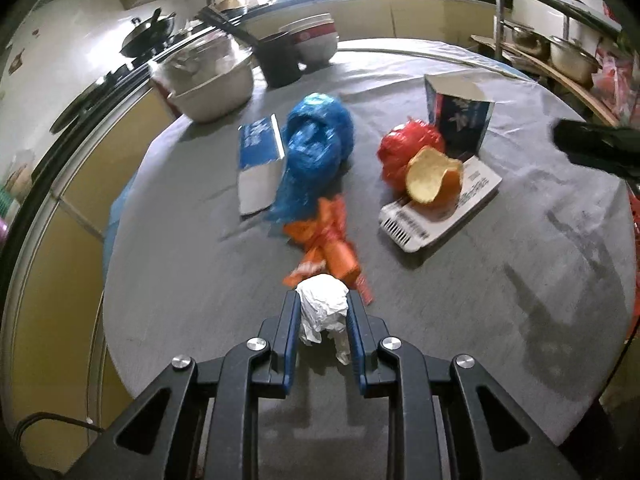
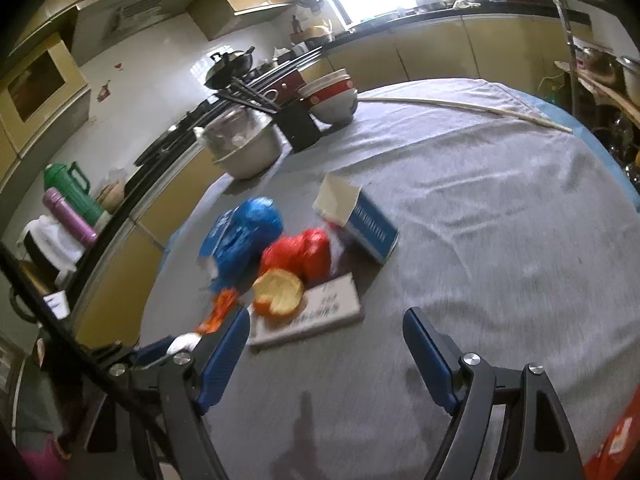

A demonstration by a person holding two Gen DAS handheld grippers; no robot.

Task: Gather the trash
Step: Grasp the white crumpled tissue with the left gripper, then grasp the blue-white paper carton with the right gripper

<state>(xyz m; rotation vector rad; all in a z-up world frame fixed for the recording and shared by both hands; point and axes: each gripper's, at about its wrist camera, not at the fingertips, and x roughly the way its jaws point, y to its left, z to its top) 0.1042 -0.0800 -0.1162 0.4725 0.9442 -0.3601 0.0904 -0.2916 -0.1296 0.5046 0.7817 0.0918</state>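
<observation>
Two claws over the cloth-covered table (image 1: 520,280), both views smeared by motion blur. Left claw (image 1: 322,304) pinches a crumpled white paper wad (image 1: 322,300) near the table's near edge, its ragged tail hanging toward the camera. Right claw (image 2: 326,330) gapes wide, holding nothing. Mid-table: wrinkled blue bag (image 1: 316,136), red bag (image 1: 408,148), curled orange peel (image 1: 432,176) on a flat carton (image 1: 440,216), whose print is unreadable.
</observation>
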